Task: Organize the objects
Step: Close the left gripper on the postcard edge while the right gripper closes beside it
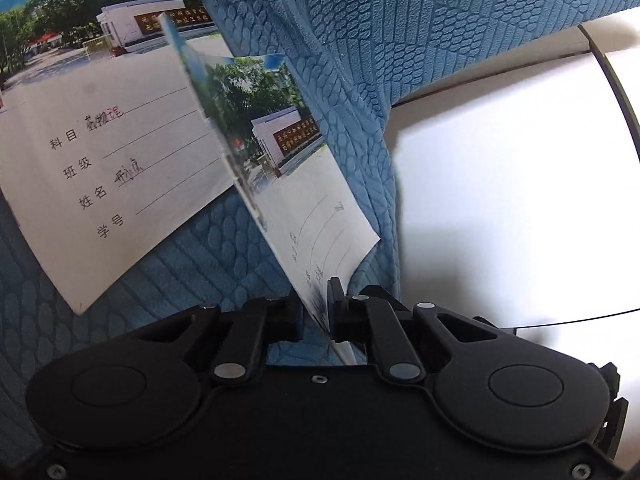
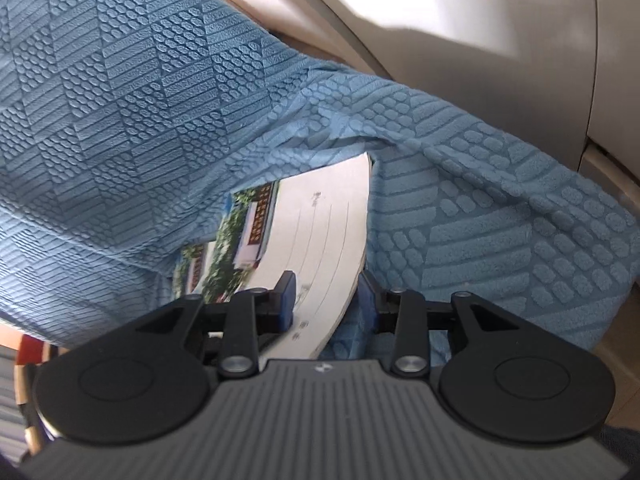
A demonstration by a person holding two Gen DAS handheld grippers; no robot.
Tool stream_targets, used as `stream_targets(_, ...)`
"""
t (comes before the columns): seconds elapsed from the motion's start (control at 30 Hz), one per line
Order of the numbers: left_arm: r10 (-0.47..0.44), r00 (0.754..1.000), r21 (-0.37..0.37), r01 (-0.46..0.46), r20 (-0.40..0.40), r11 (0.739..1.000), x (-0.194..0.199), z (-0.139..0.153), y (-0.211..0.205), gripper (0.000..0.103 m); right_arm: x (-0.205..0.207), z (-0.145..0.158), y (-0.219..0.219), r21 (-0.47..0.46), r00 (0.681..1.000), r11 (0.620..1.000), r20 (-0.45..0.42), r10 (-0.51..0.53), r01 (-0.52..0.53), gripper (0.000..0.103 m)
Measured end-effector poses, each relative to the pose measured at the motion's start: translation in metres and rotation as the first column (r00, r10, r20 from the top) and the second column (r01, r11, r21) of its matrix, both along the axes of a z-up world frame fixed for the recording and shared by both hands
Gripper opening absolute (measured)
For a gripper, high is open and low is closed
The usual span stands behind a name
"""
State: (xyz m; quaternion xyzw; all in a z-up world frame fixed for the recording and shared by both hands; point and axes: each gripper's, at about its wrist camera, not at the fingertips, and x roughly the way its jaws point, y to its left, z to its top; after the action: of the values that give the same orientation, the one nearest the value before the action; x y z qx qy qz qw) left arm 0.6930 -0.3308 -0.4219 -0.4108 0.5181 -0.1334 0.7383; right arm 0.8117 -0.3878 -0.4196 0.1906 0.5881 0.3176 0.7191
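Blue embossed cloth (image 1: 400,40) filled most of both views, spreading ahead of each gripper and bunching into a fold to the right of the left gripper (image 1: 316,312). Beyond that fold, further right, lay a pale white surface (image 1: 500,200) which I could not identify.

A flat notebook (image 1: 104,152) with a photo cover and ruled name lines rested on the cloth ahead and left of the left gripper, not gripped by anything. A second, lifted notebook (image 1: 296,184) stood on edge directly ahead of that gripper, whose jaws were clamped together on its lower corner.

In the right wrist view the same kind of cover (image 2: 320,240) sat between the jaws of the right gripper (image 2: 328,300), which stood apart: the left pad was against the cover, the right pad clear of its edge.

By my judgement the sorting was only partly done: the two notebooks were not yet stacked, and the lifted one remained to be placed.
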Motion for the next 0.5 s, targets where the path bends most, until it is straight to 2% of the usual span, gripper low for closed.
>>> stream_targets(0.03, 0.001, 1.000, -0.010, -0.001, 0.001, 1.000, 0.001, 0.002, 0.000, 0.008, 0.001, 0.001, -0.003, 0.010, 1.000, 1.000, -0.024, -0.010, 0.010, 0.051)
stream_targets(0.13, 0.010, 1.000, -0.040, -0.010, -0.002, 0.999, 0.003, 0.007, 0.002, 0.007, 0.002, 0.002, -0.012, 0.058, 0.995, 0.997, -0.092, -0.041, 0.047, 0.063)
stream_targets(0.27, 0.008, 1.000, -0.059, -0.008, 0.014, 0.998, 0.008, 0.017, 0.004, 0.007, 0.003, -0.004, -0.015, 0.095, 0.981, 0.993, -0.184, -0.055, 0.073, 0.066)
stream_targets(0.33, 0.002, 1.000, -0.043, -0.001, 0.017, 0.999, 0.009, 0.021, 0.003, 0.006, 0.004, -0.012, -0.014, 0.106, 0.974, 0.990, -0.217, -0.068, 0.093, 0.068)
stream_targets(0.5, -0.001, 1.000, -0.051, 0.001, 0.016, 0.999, 0.008, 0.022, 0.005, 0.006, 0.012, -0.029, -0.010, 0.187, 0.939, 0.966, -0.324, -0.112, 0.180, 0.068)
